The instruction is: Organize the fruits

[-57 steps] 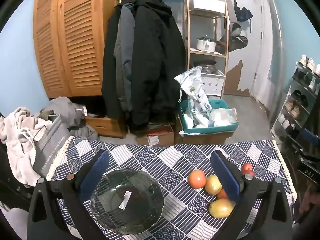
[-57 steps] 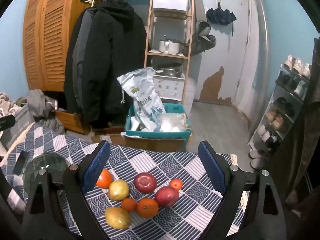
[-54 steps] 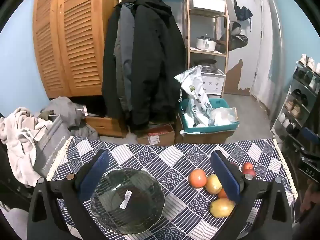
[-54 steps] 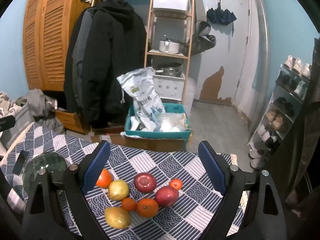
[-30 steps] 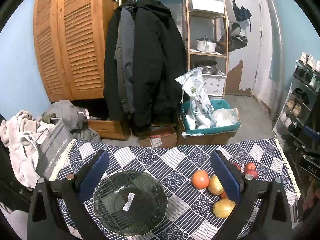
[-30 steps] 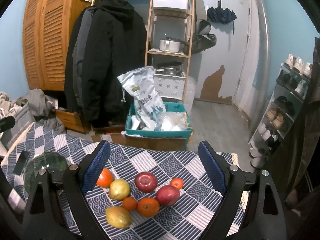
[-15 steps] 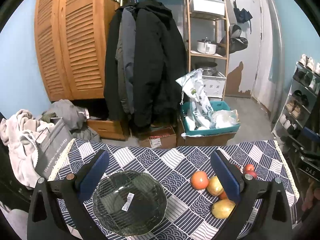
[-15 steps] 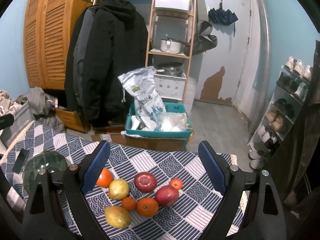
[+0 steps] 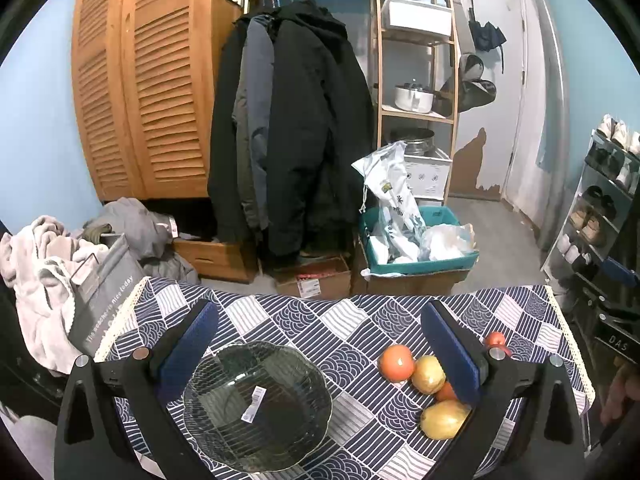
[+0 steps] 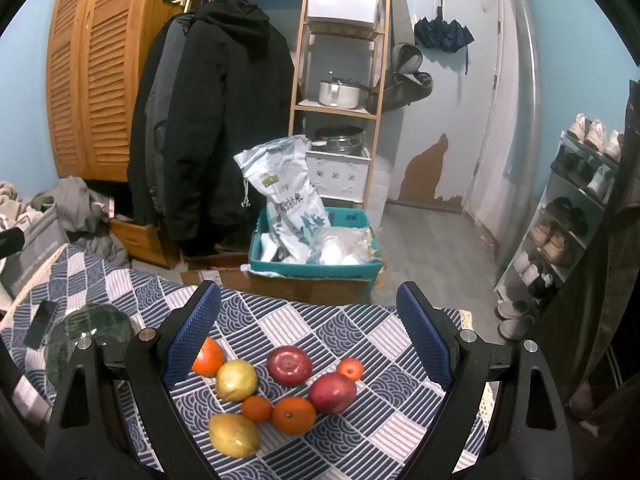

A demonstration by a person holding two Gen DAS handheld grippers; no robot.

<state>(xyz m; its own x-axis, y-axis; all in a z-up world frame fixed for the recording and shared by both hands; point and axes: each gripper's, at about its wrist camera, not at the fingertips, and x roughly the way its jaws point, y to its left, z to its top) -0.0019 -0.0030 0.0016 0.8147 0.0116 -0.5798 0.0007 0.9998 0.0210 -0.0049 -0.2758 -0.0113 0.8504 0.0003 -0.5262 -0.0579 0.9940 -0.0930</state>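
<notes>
We held both tools above the patterned tablecloth (image 10: 360,320), neither touching anything. Our right gripper (image 10: 308,332) was spread wide and empty, and the fruit lay directly under it: a red apple (image 10: 289,365) near the middle of the gap, a small tangerine (image 10: 350,369) at its 3 o'clock, a reddish mango (image 10: 332,392) at 5 o'clock, an orange (image 10: 294,415) at 6 o'clock just beside a smaller orange fruit (image 10: 256,408), a yellow pear-like fruit (image 10: 236,379) at 8 o'clock, a tomato-coloured fruit (image 10: 208,357) half hidden behind the left finger at 9 o'clock, and a yellow mango (image 10: 234,435) nearest us, its long axis running roughly 10 to 4 o'clock. Our left gripper (image 9: 316,344) was likewise released and empty, over the glass bowl (image 9: 256,400), which carried a sticker and held no fruit. From that bowl the fruit pile lay at 3 o'clock, well apart; in the right wrist view the bowl sat at 9 o'clock near the table's far left. We judged the right hand nearer the fruit and the left nearer the bowl, so a pick by the right looked like the natural first step. The fruits sat close, several touching, which could crowd a finger going down between them. A dark phone-like object (image 10: 40,324) lay by the bowl, outside the direct path.
</notes>
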